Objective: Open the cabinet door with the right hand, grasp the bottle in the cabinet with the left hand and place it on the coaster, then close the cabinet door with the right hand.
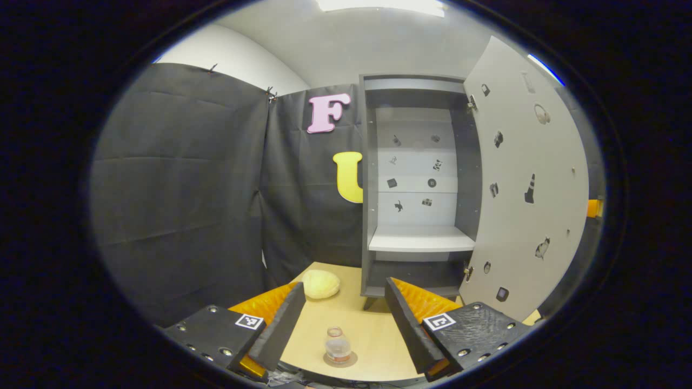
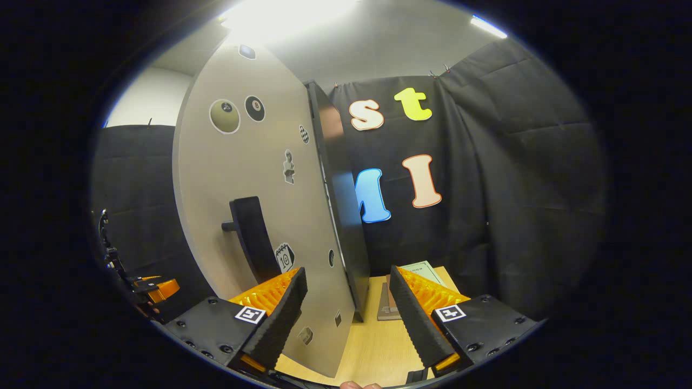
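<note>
The grey cabinet stands open, its door swung out to the right. A small clear bottle stands upright on a round coaster on the wooden table, low between my left gripper's fingers but apart from them. My left gripper is open and holds nothing. In the right gripper view the door is close in front, with its black handle just left of my right gripper. That gripper is open, and the door's lower part passes between its fingers.
A pale yellow rounded object lies on the table left of the cabinet's foot. Books lie on the table right of the cabinet. The left gripper shows past the door's left side. Black cloth walls surround the booth.
</note>
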